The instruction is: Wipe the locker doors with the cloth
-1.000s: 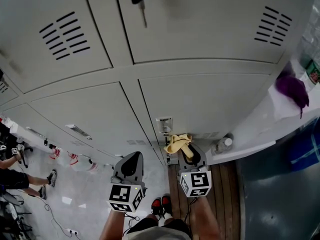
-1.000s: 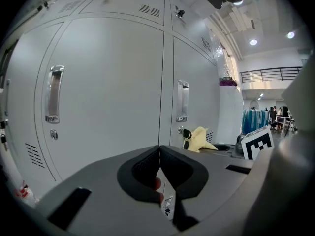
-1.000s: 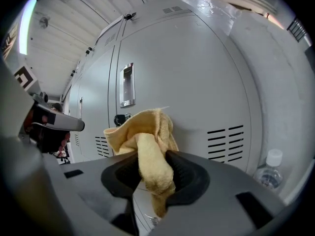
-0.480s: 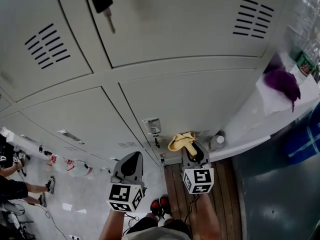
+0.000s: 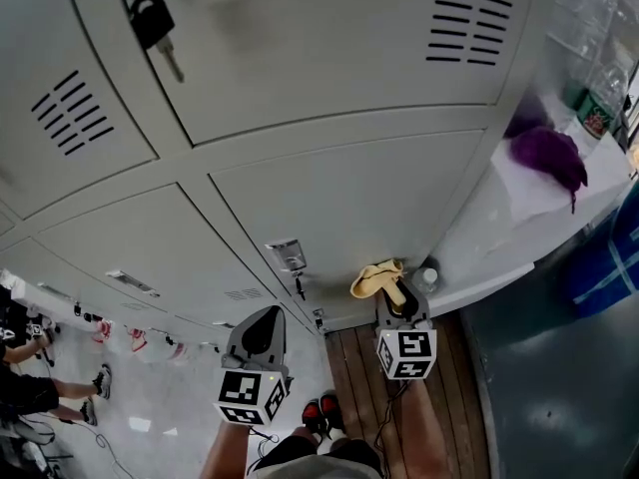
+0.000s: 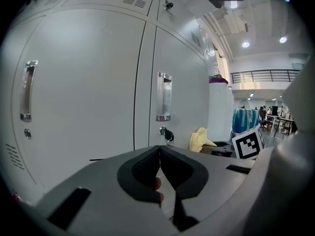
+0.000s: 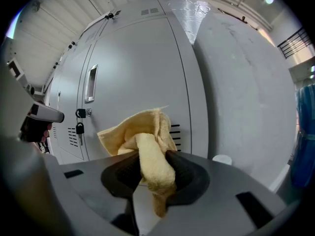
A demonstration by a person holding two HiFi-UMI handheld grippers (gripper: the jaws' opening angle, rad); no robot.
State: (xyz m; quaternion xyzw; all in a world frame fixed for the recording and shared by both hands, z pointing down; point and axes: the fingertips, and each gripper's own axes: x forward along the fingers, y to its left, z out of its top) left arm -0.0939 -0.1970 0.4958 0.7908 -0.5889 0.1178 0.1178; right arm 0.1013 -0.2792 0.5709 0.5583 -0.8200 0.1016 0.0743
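A crumpled yellow cloth sticks out of my right gripper, which is shut on it, close to the bottom right corner of a lower grey locker door. In the right gripper view the cloth bulges between the jaws of the right gripper, with that door a short way beyond; I cannot tell if they touch. My left gripper is shut and empty, lower left of the latch handle. In its own view the left gripper points at two doors with handles.
A black padlock with a key hangs on the upper door. Right of the lockers, a white ledge carries a purple cloth. A small bottle stands at the locker base. Wooden floorboards lie below; people sit at far left.
The head view has swung, so the lockers have slid left and the padlock now shows at top left. My right gripper with the cloth has moved a little right, away from the latch.
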